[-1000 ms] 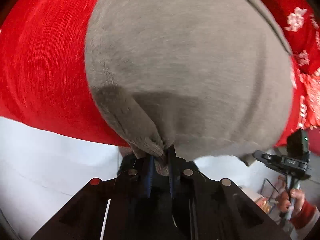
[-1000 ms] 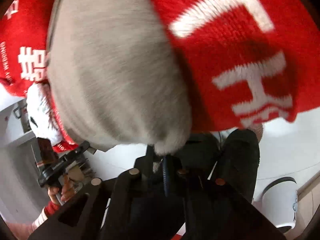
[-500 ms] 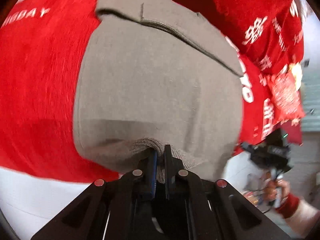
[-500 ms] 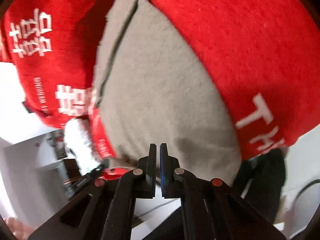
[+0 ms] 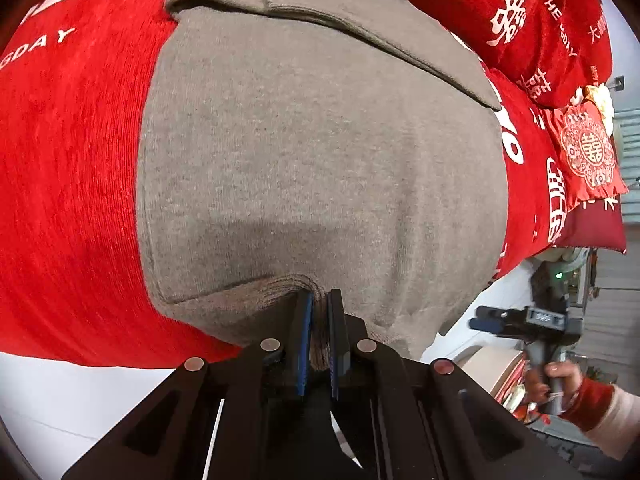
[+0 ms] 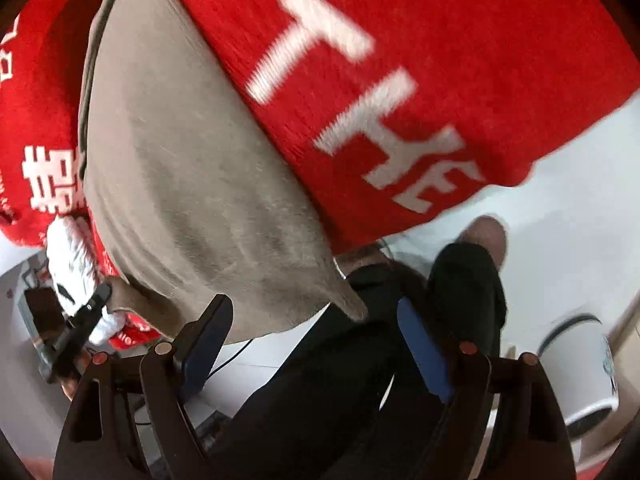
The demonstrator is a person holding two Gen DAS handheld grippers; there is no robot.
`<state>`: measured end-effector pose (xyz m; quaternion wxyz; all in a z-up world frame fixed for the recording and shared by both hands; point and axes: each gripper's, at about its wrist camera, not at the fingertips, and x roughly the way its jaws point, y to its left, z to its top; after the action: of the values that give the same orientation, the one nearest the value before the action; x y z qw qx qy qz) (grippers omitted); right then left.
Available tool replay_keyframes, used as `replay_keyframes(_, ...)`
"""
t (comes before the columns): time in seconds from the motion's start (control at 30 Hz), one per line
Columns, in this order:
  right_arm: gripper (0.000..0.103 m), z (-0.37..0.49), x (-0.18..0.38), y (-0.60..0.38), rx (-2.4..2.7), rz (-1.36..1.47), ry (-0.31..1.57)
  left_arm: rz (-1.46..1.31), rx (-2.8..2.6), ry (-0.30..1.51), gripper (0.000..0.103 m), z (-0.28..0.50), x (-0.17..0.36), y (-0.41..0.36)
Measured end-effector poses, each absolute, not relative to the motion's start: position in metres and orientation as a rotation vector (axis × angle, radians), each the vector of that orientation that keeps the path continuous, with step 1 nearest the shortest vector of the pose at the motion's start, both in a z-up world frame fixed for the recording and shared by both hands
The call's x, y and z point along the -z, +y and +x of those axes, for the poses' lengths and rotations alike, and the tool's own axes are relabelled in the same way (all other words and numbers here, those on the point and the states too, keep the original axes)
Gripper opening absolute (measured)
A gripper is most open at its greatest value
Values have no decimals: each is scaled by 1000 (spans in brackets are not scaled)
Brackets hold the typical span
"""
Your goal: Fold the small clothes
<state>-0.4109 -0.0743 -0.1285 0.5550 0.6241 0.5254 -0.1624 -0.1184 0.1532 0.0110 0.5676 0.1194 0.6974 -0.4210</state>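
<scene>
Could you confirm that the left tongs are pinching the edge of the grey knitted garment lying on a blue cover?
Not quite: the cover is red with white lettering, as the left wrist view shows. The left tongs do pinch the grey knitted garment.

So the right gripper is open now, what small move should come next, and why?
Probably the left gripper should open too and let go. It alone is clamped on the near edge of the grey cloth, which lies folded on the red blanket. The right gripper is opening, with only the cloth's corner lying loose between its jaws.
</scene>
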Motion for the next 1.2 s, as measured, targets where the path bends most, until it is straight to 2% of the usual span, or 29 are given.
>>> replay_keyframes(0.07,87,-404,140,-74,364,1471,1219,289,982,1649,7,-118,-7,155)
replay_keyframes(0.13,74,-398,145,-75,343,1511,1171,299,979,1656,7,-118,-5,158)
replay_keyframes(0.17,44,-397,146,-75,323,1544,1145,302,979,1656,7,-118,-4,157)
replay_keyframes(0.2,8,-396,145,-73,288,1590,1114,302,982,1658,7,-119,-4,157)
replay_keyframes(0.3,9,-394,118,-67,239,1592,1087,243,998,1676,7,-117,-9,159)
replay_keyframes(0.43,9,-378,60,-80,171,1599,932,122,1009,1665,7,-101,-29,164)
replay_keyframes(0.57,9,-339,14,-115,163,1574,765,8,1011,1599,7,-71,-57,164)
replay_keyframes(0.77,8,-278,-27,-177,133,1515,637,-44,1013,1467,7,-12,-89,129)
replay_keyframes(0.93,8,-227,-41,-238,126,1450,632,-63,988,1369,7,36,-104,85)
replay_keyframes(1.2,8,-158,-25,-331,145,1462,631,-66,893,1313,7,100,-94,11)
